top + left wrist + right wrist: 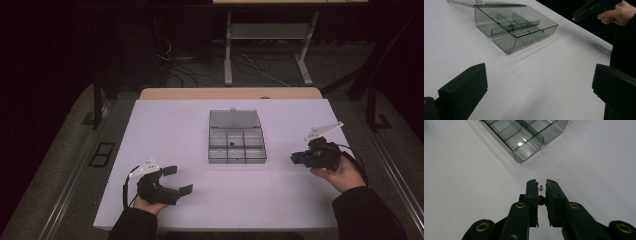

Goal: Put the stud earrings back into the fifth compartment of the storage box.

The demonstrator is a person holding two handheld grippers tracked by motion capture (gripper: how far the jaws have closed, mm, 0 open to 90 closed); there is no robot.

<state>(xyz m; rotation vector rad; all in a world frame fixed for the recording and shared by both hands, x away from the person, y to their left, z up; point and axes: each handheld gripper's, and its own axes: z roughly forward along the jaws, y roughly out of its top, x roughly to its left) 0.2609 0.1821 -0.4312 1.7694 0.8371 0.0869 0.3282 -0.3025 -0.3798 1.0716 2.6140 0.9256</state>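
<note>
A clear grey compartment box [236,142] with its lid folded back sits mid-table; a tiny dark item [231,145] lies in one middle cell. My right gripper [299,158] hovers to the right of the box, pointing toward it. In the right gripper view, the gripper [541,184] is shut on a small dark screw-like part [541,199], and the box [529,145] is ahead. My left gripper [178,180] rests near the front left, open with nothing between its fingers. The left gripper view shows the left gripper [540,72], the box [514,27] and the right gripper [586,10] beyond it.
A white sheet [170,125] covers the table, with a wooden edge [230,93] at the back. Behind it stand another table's legs [228,50] and cables [260,67] on the dark floor.
</note>
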